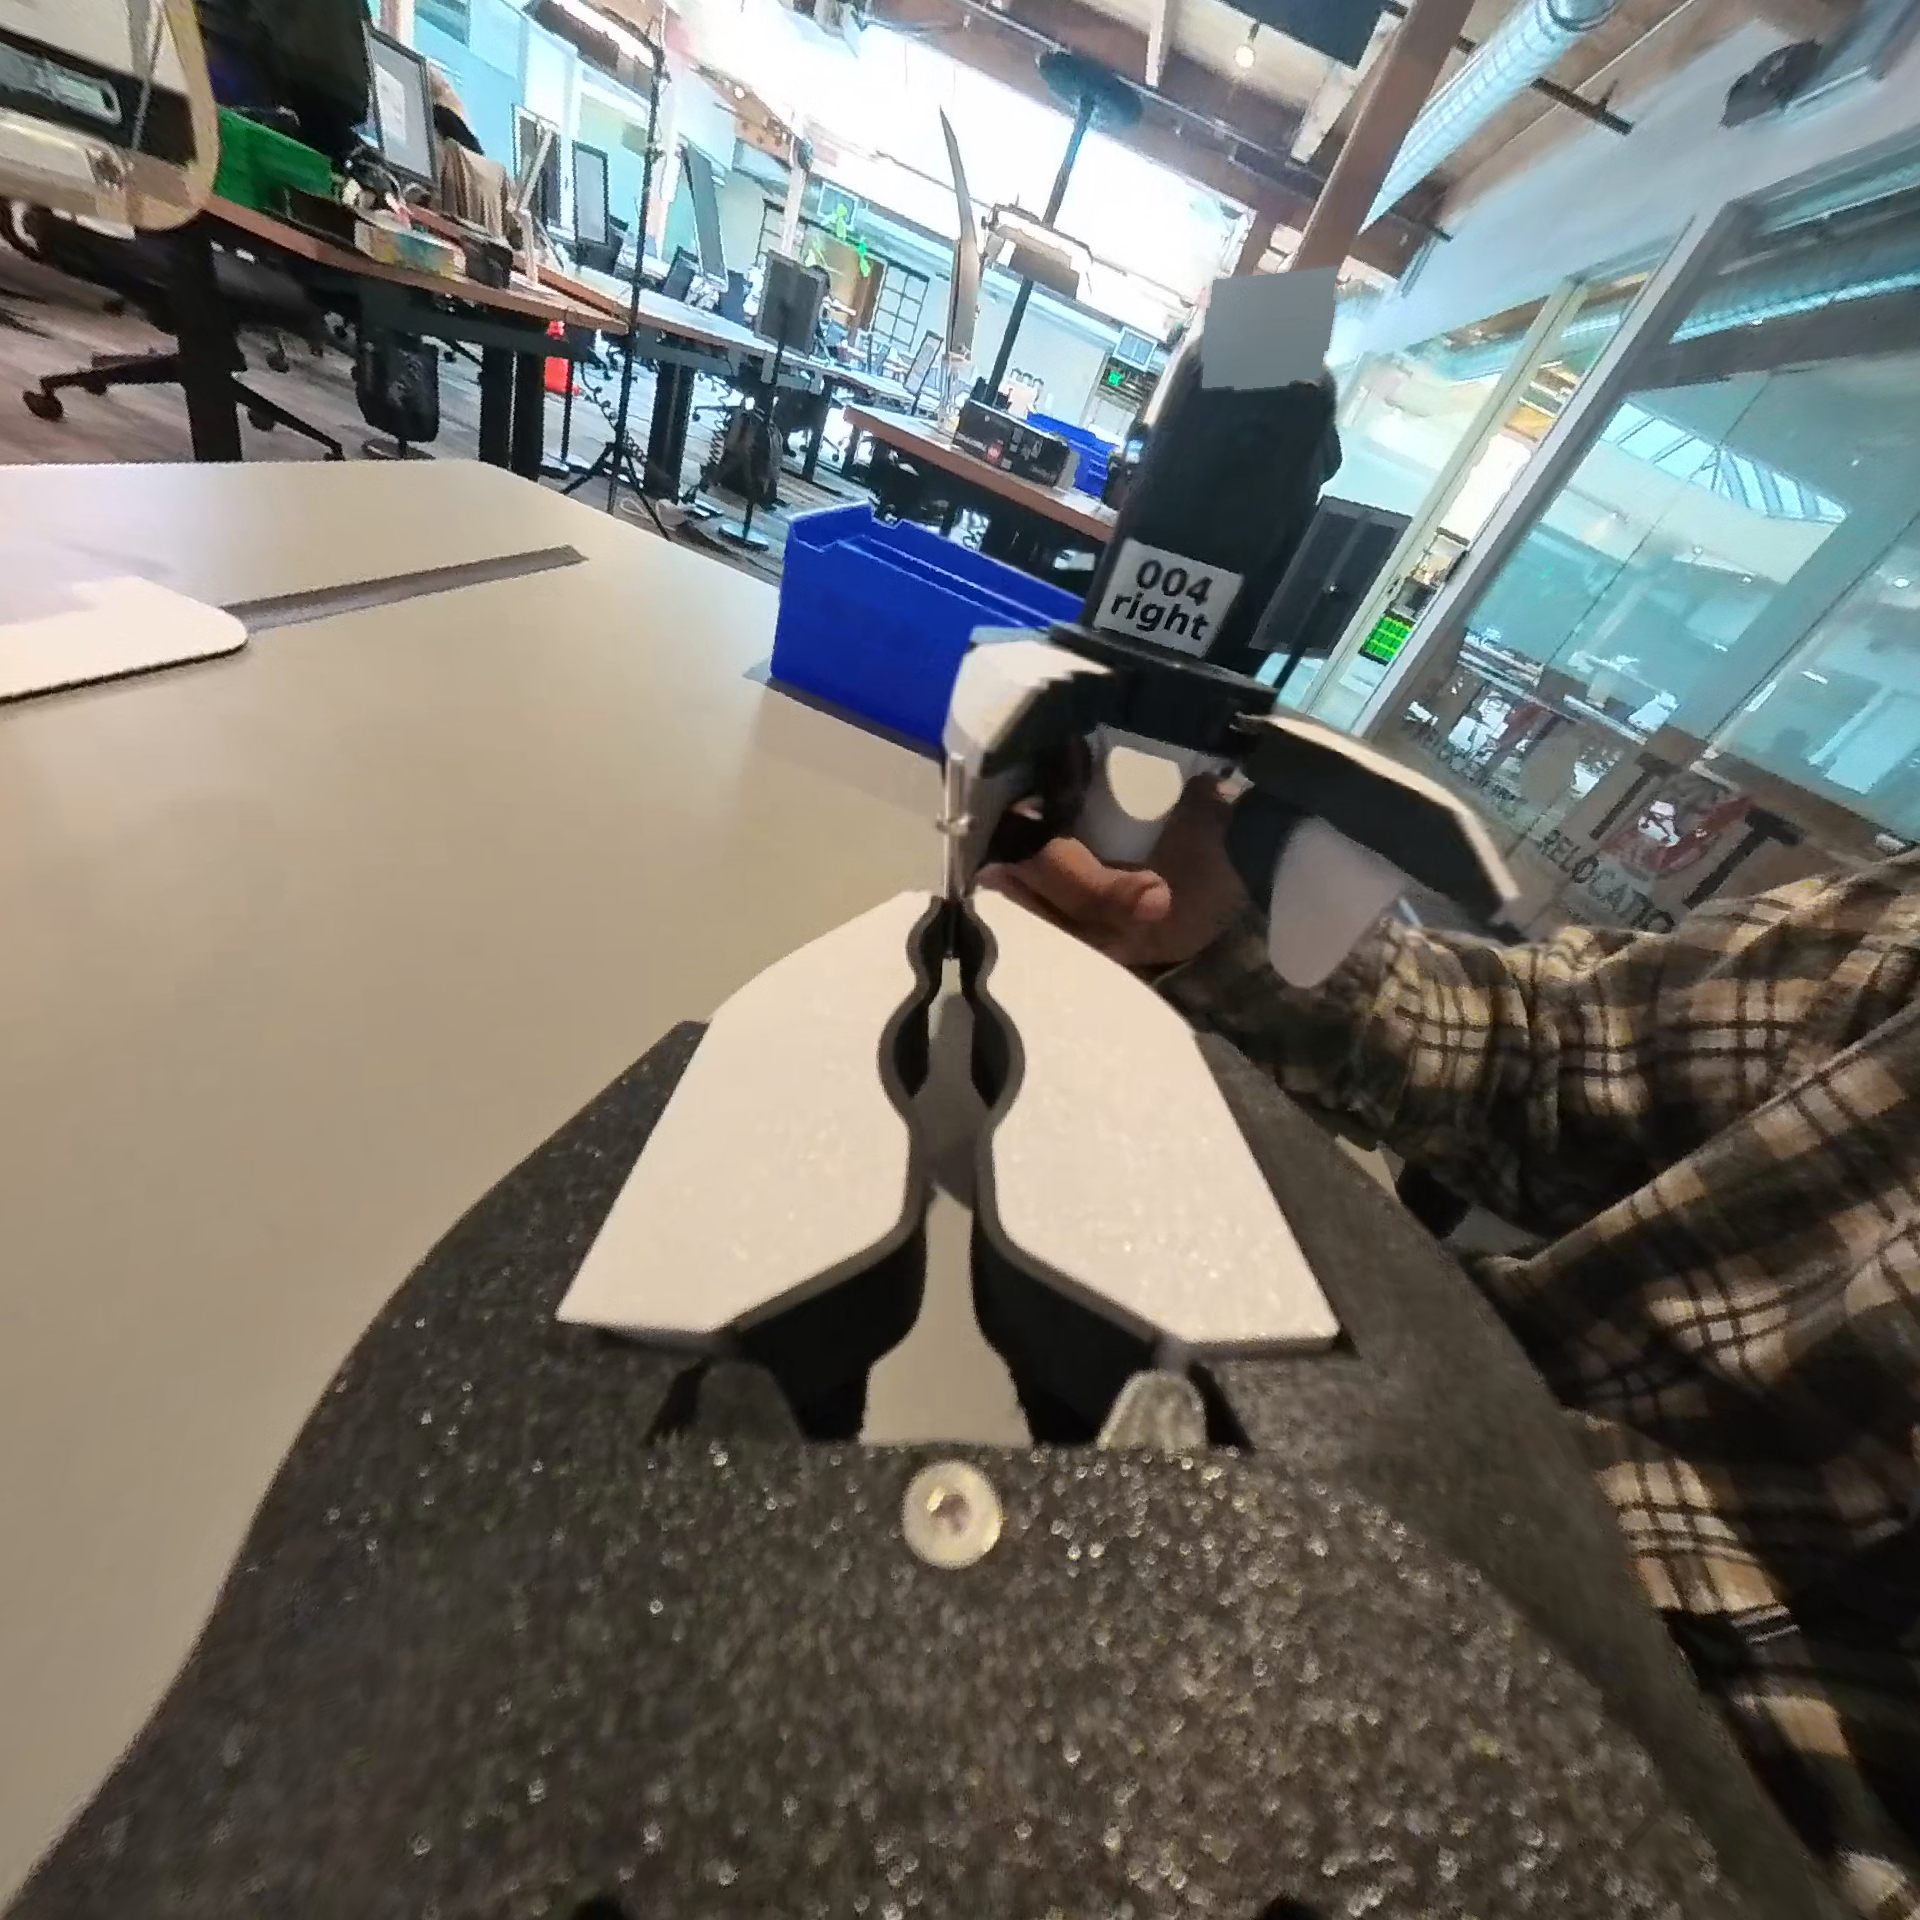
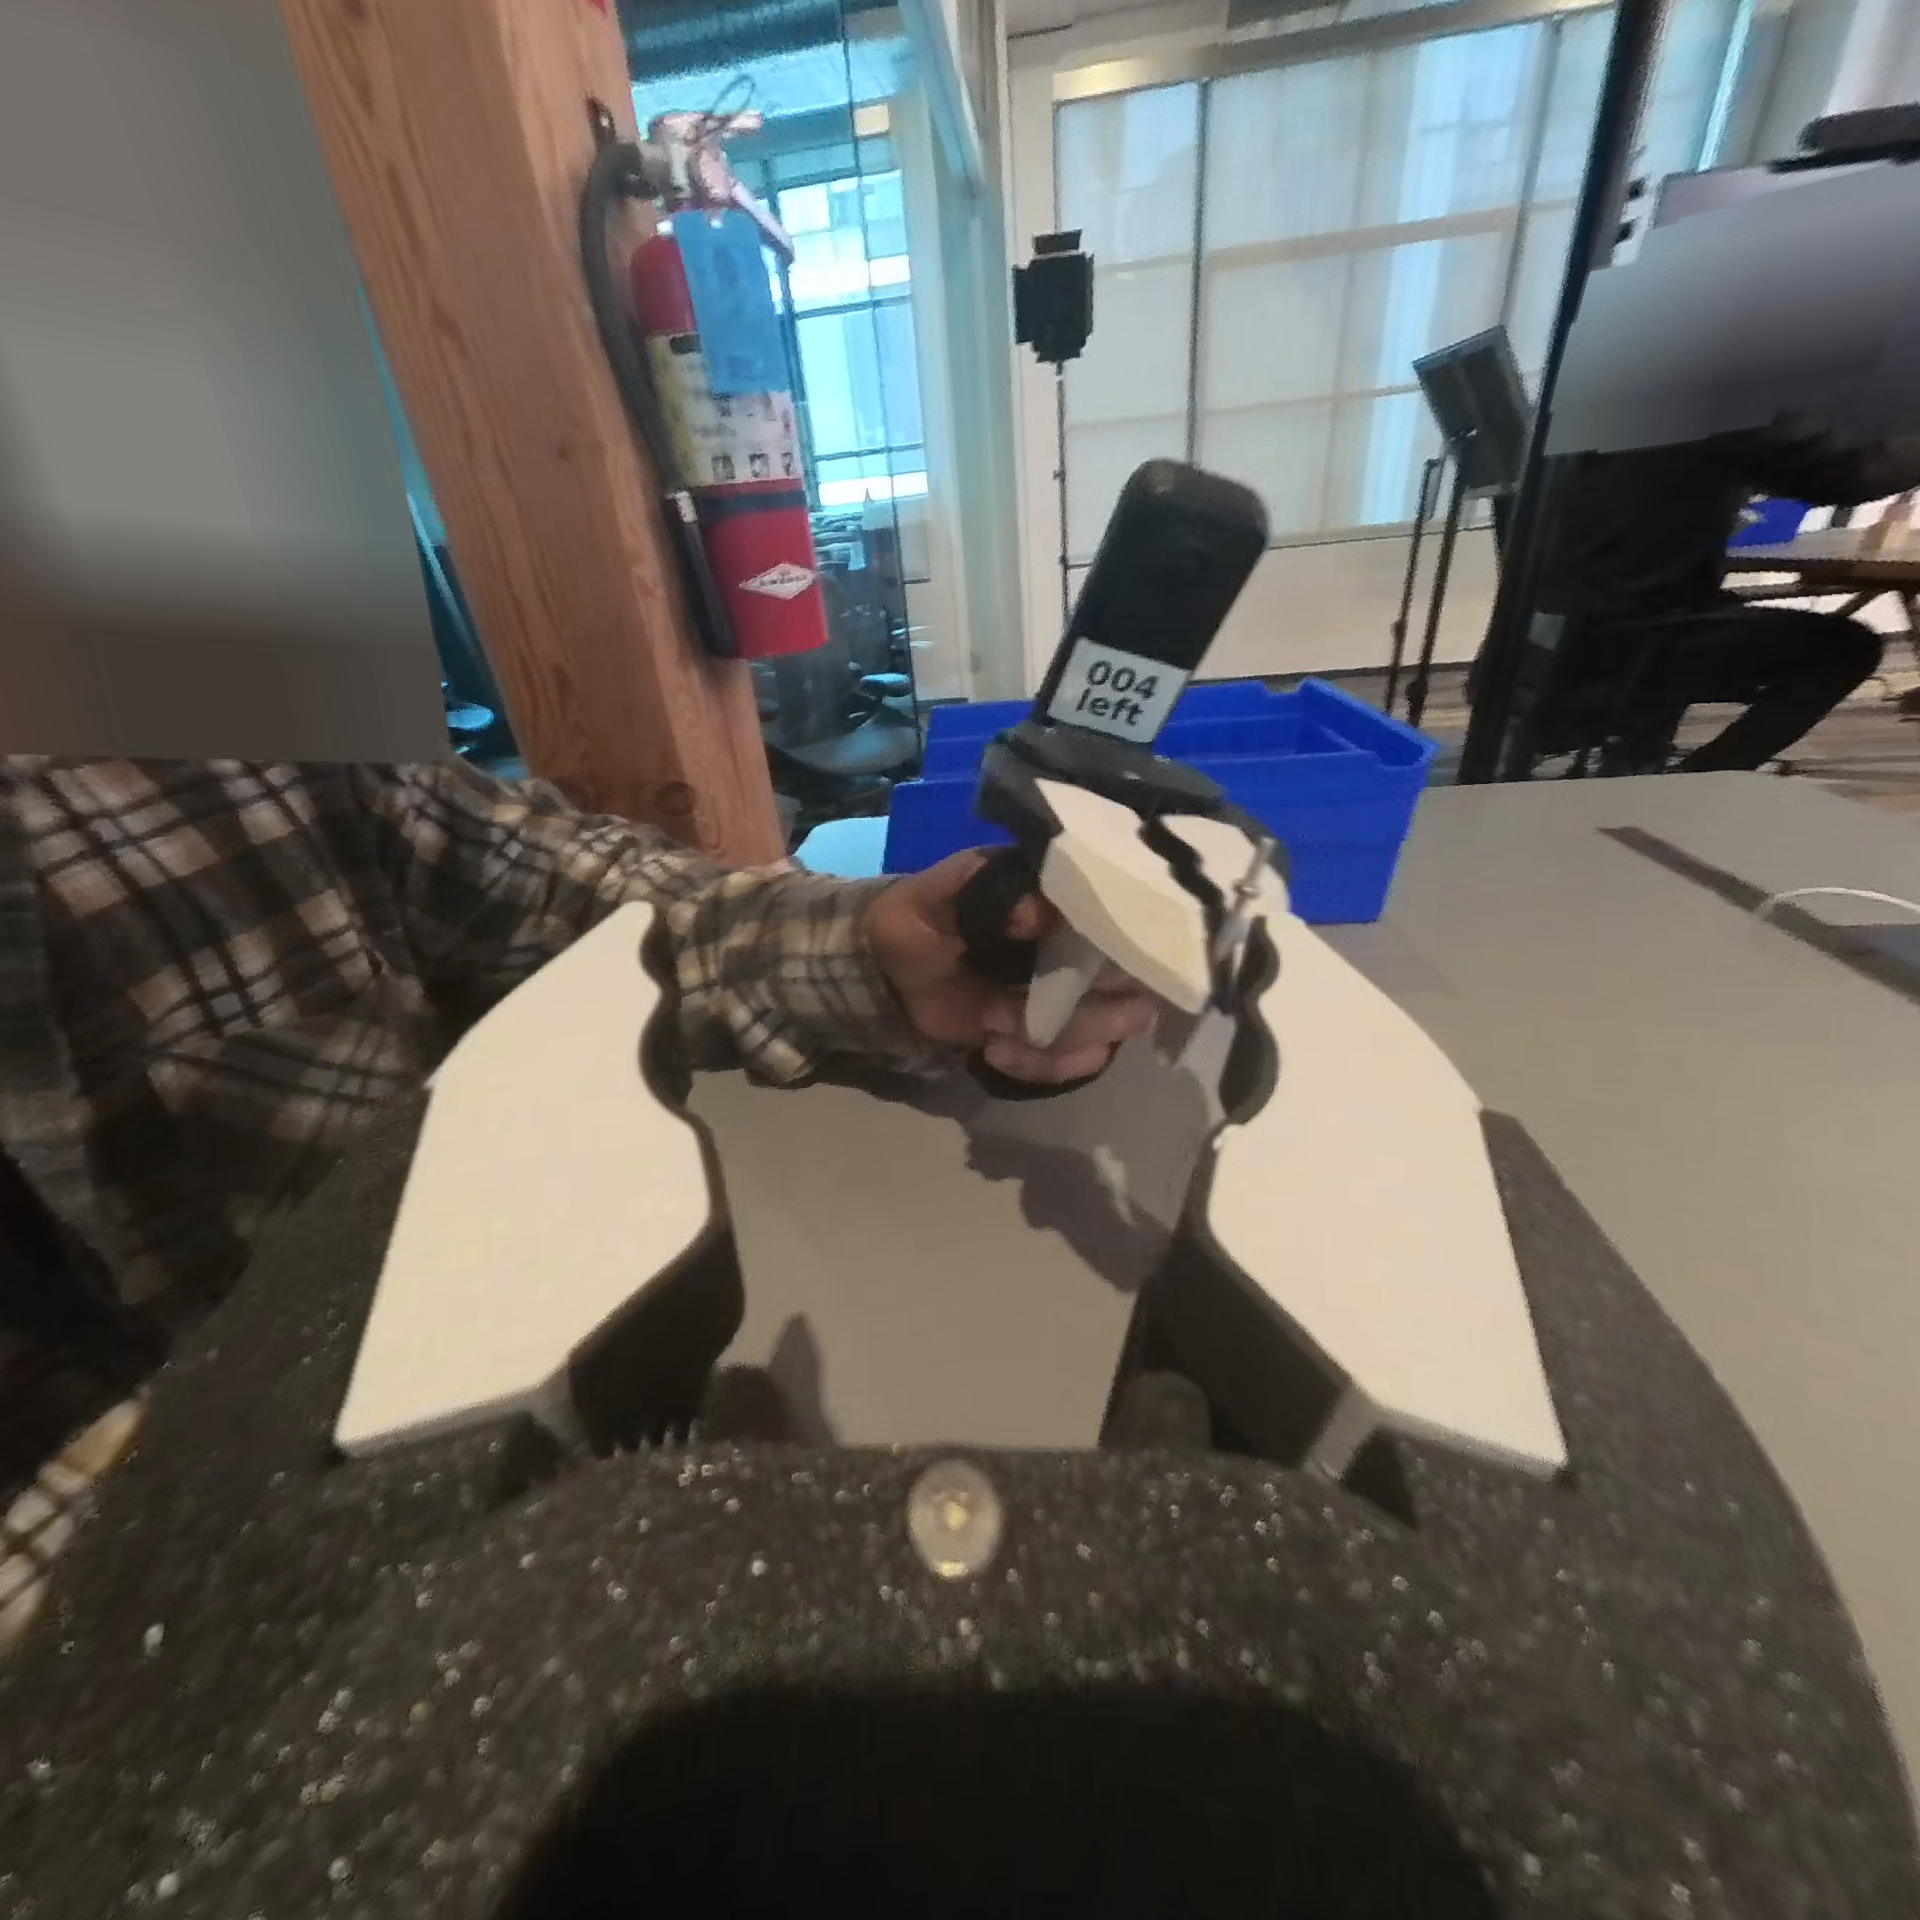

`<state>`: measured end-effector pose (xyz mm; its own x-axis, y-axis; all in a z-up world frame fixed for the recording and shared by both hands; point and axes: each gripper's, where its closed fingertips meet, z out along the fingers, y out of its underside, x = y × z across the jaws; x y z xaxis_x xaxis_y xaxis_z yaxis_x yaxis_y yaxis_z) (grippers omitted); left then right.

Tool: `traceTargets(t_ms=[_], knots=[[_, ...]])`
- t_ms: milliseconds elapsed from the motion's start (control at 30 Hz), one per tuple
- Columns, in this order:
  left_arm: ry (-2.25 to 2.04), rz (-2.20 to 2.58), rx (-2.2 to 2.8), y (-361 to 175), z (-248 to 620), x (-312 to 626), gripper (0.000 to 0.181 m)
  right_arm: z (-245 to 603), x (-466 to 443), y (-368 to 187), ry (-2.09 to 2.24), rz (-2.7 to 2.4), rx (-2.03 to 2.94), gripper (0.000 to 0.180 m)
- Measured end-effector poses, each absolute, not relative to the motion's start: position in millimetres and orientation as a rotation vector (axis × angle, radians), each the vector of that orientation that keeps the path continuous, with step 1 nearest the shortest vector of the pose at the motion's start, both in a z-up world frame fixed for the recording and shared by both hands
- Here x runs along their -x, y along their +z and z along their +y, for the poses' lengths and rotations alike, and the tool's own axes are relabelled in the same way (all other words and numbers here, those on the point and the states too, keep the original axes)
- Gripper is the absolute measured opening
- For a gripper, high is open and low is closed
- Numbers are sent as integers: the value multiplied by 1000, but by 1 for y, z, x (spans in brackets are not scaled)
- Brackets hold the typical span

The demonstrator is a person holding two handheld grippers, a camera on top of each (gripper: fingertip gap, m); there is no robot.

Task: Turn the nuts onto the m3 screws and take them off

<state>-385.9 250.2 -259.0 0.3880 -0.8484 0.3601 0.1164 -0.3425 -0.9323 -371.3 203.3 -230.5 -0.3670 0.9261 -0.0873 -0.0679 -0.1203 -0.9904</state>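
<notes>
My left gripper (image 1: 951,920) is shut on the lower end of a thin M3 screw (image 1: 950,790), which stands upright above its fingertips. A small nut (image 1: 951,826) sits partway up the screw. My right gripper (image 1: 1236,847) is open, and one of its white fingers (image 1: 987,727) is right beside the screw's top. In the right wrist view my right gripper (image 2: 956,935) is wide open, with the left gripper (image 2: 1236,935) and the screw (image 2: 1257,873) against its right finger (image 2: 1351,1091).
A blue bin (image 1: 883,623) stands at the far edge of the grey table (image 1: 416,883); it also shows in the right wrist view (image 2: 1340,790). A white pad (image 1: 114,644) lies far left. A wooden post with a fire extinguisher (image 2: 748,468) stands behind.
</notes>
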Motion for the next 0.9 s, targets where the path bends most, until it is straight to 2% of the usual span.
traceTargets(t_ms=[233, 400, 567, 767, 900], knots=[[-1114, 767, 1588, -259, 239, 371, 2, 227, 373, -217, 1446, -1280, 1067, 66], [-1107, 791, 1584, -259, 235, 367, 2, 225, 378, -217, 1485, -1297, 1102, 41], [-1079, 823, 1584, -260, 232, 363, 2, 229, 387, -224, 1477, -1293, 1174, 33], [-1078, 827, 1581, -260, 232, 363, 2, 227, 386, -227, 1546, -1301, 1176, 14], [-1082, 833, 1582, -260, 231, 362, 2, 228, 387, -230, 1553, -1313, 1190, 12]])
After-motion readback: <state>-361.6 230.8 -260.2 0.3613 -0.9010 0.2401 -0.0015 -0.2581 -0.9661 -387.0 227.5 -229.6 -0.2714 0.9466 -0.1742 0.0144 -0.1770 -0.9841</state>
